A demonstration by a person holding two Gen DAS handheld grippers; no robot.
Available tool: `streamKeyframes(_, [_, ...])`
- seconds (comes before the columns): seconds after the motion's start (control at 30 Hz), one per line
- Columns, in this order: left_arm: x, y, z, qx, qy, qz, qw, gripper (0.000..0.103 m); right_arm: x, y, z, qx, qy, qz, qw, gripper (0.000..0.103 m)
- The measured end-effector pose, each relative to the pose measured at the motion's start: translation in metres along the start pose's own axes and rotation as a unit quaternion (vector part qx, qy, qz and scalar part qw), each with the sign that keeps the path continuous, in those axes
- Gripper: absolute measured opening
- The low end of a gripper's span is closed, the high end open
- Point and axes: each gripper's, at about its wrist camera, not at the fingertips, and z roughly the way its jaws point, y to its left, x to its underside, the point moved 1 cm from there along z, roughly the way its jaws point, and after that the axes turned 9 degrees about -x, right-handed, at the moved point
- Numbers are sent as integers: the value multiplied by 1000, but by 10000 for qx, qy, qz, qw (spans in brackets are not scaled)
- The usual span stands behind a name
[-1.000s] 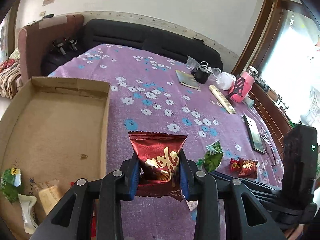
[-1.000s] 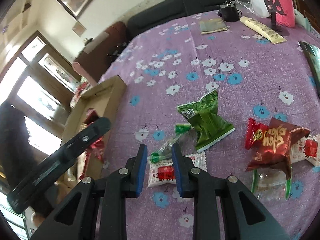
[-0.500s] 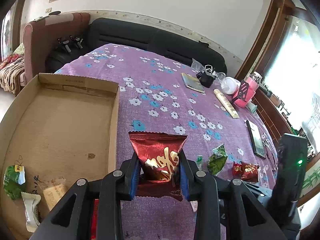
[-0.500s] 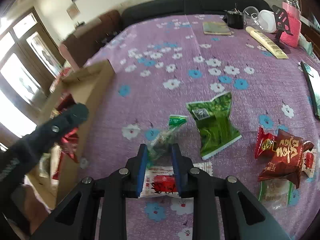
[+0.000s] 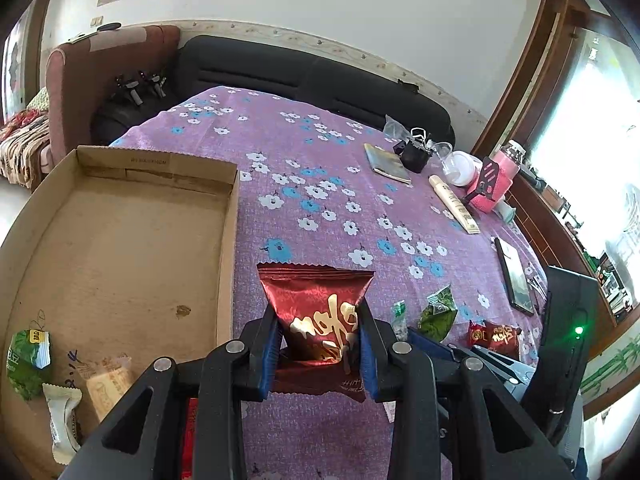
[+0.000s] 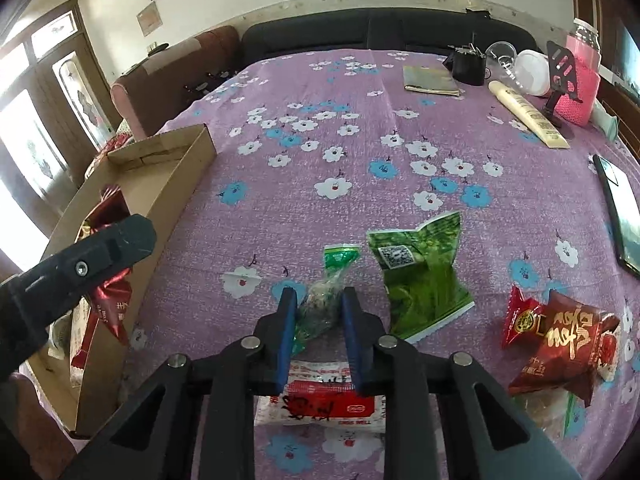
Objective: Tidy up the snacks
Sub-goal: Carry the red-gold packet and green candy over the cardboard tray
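Note:
My left gripper point(image 5: 317, 312) is shut on a dark red snack packet point(image 5: 316, 296), held upright just right of the cardboard box's point(image 5: 120, 240) side wall. A green, a white and a beige snack lie in the box's near left corner. My right gripper point(image 6: 318, 294) is closing on a small clear packet with a green top point(image 6: 340, 256), and its pads press the packet's sides. A white and red packet point(image 6: 320, 400) lies under its fingers. To the right lie a larger green packet point(image 6: 420, 280) and two red packets point(image 6: 560, 340).
The purple flowered cloth point(image 6: 360, 140) covers the table. A phone point(image 6: 620, 216) lies at the right edge. At the far right stand a cream tube point(image 6: 528, 114), a pink jar point(image 6: 582, 80), a notebook point(image 6: 430, 78) and a black pouch point(image 6: 468, 64). A dark sofa is behind.
My right gripper has rolled level and slid forward over the small green-topped packet, and its pads have come in on it. The left gripper still holds the red packet.

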Motion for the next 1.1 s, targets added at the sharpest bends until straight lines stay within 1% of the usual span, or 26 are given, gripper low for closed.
streamKeyframes(0.17, [1, 0, 1, -31, 9, -1, 10000, 35, 0, -3, -14, -232, -207, 67, 9995, 21])
streamKeyframes(0.37, [1, 0, 1, -97, -18, 18, 9999, 35, 0, 10, -31, -393, -562, -125, 9976, 21])
streamKeyframes(0.5, [1, 1, 0, -160, -72, 12, 9998, 35, 2, 19, -39, -417, -776, -330, 9956, 21])
streamKeyframes(0.67, [0, 2, -5, -258, -214, 2, 9994, 35, 4, 26, -41, -436, -853, -459, 9943, 21])
streamKeyframes(0.87, [0, 3, -16, -523, -514, 67, 9973, 35, 6, 37, -43, -370, -980, -716, 9919, 21])
streamKeyframes(0.97, [0, 10, -22, -579, -572, 51, 9967, 35, 7, 40, -47, -385, -1058, -772, 9906, 21])
streamKeyframes(1.1, [4, 26, -32, -748, -658, 3, 9950, 35, 7, 44, -49, -411, -1059, -800, 9903, 21])
